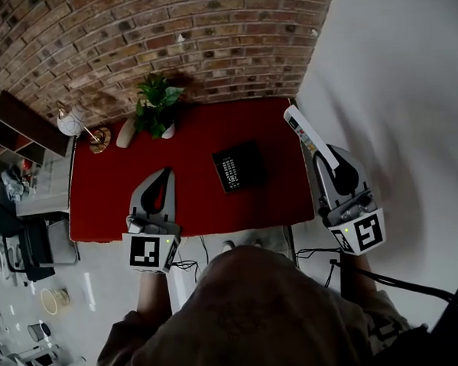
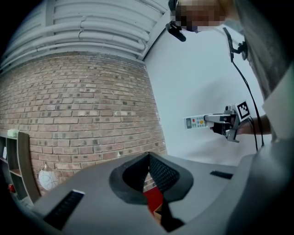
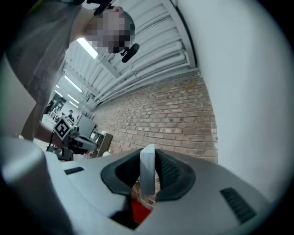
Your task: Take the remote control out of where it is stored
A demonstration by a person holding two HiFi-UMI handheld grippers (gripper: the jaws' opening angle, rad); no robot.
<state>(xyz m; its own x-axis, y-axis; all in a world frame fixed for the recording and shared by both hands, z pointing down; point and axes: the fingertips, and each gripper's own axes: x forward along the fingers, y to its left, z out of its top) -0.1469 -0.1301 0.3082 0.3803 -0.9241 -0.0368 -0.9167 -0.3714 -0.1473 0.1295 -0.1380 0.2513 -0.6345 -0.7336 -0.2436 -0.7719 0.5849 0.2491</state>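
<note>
Head view: we hold the right gripper (image 1: 325, 156) off the right edge of the red table (image 1: 123, 207), in front of the white wall (image 1: 407, 69). Its jaws are clamped on the remote control (image 1: 306, 133), which sticks out past the fingertips and is clear of the table. The left gripper (image 1: 166, 175) is over the table's front-left part, fingertips together, nothing in them. A black rectangular object (image 1: 239, 167) lies flat near the table centre. A potted plant (image 1: 157, 105) and a lamp (image 1: 76, 120) stand at the back by the brick wall (image 1: 168, 36).

Left gripper view: our left gripper (image 2: 148, 157) has its jaws closed tip to tip and empty, with red table visible below them. Off to the right, the right gripper (image 2: 227, 122) holds the remote control (image 2: 195, 122) roughly level against the white wall.

Right gripper view: the right gripper (image 3: 148, 158) pinches the remote control (image 3: 147, 172) edge-on between both pads. The left gripper (image 3: 69, 137) is visible far left.
</note>
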